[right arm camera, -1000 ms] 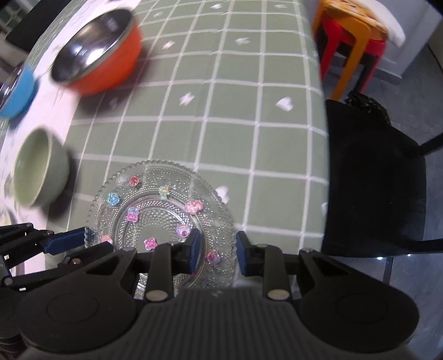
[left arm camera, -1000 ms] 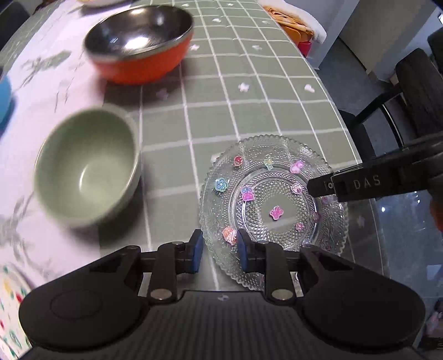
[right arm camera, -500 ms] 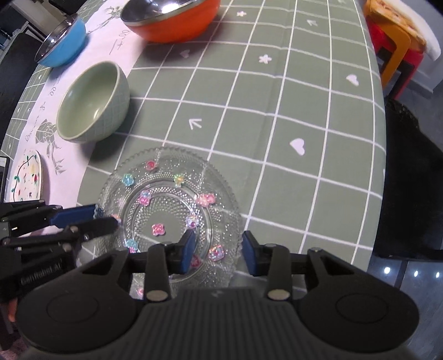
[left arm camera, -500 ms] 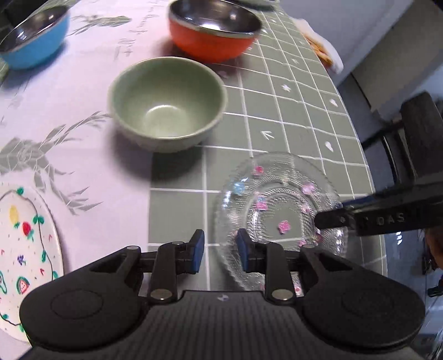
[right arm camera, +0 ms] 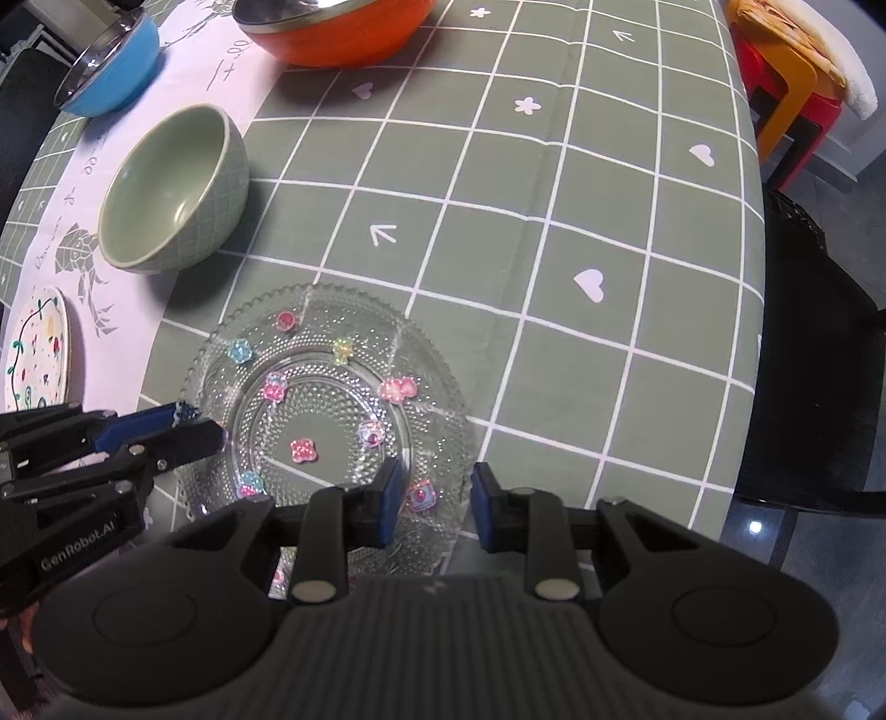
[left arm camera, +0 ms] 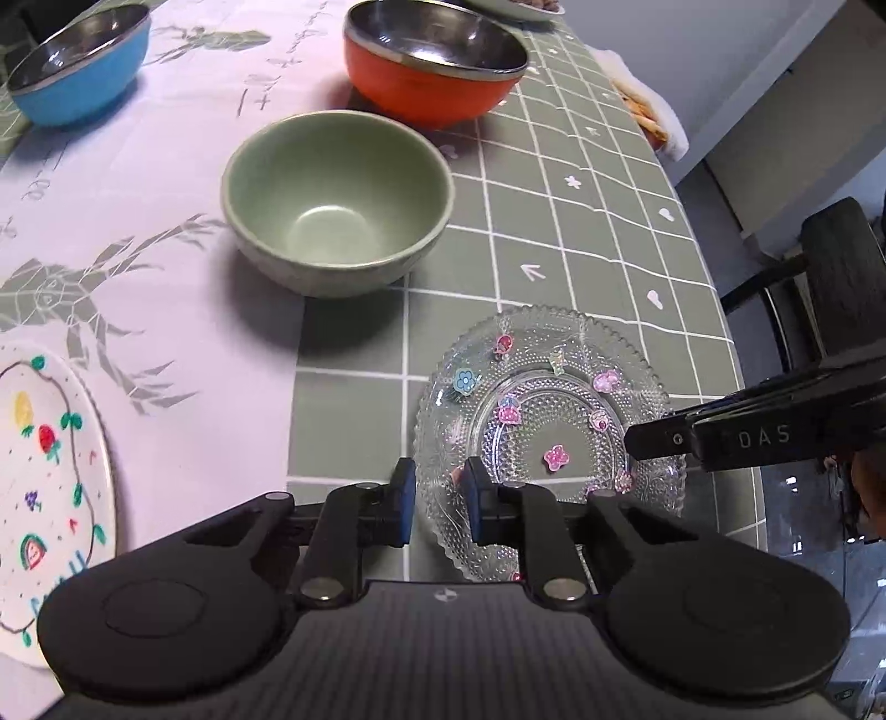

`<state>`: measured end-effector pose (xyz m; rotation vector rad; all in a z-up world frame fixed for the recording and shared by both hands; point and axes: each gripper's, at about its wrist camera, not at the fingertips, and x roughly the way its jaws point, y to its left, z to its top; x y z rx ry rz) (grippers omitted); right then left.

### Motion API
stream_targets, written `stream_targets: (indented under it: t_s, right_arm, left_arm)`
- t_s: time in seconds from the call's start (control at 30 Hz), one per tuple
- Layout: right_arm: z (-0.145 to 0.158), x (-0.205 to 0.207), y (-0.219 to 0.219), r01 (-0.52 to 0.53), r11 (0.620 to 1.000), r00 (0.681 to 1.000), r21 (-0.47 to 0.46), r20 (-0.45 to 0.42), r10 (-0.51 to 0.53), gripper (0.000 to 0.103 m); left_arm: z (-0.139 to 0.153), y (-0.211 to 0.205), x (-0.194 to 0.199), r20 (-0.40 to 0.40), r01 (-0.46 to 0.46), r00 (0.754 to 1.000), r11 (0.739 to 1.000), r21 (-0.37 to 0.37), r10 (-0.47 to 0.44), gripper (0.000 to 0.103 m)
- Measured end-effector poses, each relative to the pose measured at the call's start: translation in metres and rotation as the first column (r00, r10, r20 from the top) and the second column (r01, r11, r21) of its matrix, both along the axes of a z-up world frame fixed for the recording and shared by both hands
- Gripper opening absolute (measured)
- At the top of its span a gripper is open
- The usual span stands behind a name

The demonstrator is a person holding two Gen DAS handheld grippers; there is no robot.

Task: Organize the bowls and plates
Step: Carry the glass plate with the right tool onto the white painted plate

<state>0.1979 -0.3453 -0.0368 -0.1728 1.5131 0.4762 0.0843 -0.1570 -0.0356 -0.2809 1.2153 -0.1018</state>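
Note:
A clear glass plate with small coloured flower charms [left arm camera: 545,421] [right arm camera: 332,421] sits near the table's near right corner. My left gripper [left arm camera: 436,501] has its jaws closed on the plate's left rim; it shows in the right wrist view [right arm camera: 183,429]. My right gripper [right arm camera: 432,507] is slightly open astride the plate's near right rim; in the left wrist view [left arm camera: 653,437] it is at the plate's right edge. A green bowl [left arm camera: 338,202] [right arm camera: 171,191], an orange bowl [left arm camera: 432,66] [right arm camera: 338,22] and a blue bowl [left arm camera: 77,61] [right arm camera: 108,66] stand beyond.
A white painted plate [left arm camera: 39,476] [right arm camera: 36,349] lies at the left. The table edge [left arm camera: 736,354] drops off to the right, with a black chair [right arm camera: 814,360] and an orange stool [right arm camera: 786,83] beside it.
Both grippers and the glass plate have come down and closer to the table; the view has steadied. The right jaws have opened a little wider.

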Motion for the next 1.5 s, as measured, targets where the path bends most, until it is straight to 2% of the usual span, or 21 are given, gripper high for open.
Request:
stream_targets:
  t_s: [0.33, 0.67, 1.23, 1.5]
  right_arm:
    - [0.01, -0.016, 0.036, -0.083, 0.996, 0.996, -0.01, -0.014, 0.083, 0.021]
    - [0.009, -0.033, 0.09, -0.153, 0.988, 0.987, 0.006, -0.05, 0.153, 0.021]
    - [0.025, -0.049, 0.205, -0.321, 0.946, 0.946, 0.036, -0.035, 0.322, 0.021]
    - [0.032, -0.064, 0.243, -0.385, 0.922, 0.922, 0.031, -0.038, 0.386, 0.021]
  left_arm:
    - [0.012, 0.036, -0.015, -0.051, -0.041, 0.998, 0.999, 0.004, 0.041, 0.02]
    - [0.03, 0.081, -0.034, -0.05, -0.072, 0.996, 0.997, 0.035, 0.074, 0.02]
    - [0.056, 0.18, -0.071, -0.035, -0.21, 0.977, 0.977, 0.022, 0.211, 0.02]
    - [0.054, 0.216, -0.075, -0.053, -0.258, 0.964, 0.965, 0.036, 0.26, 0.02]
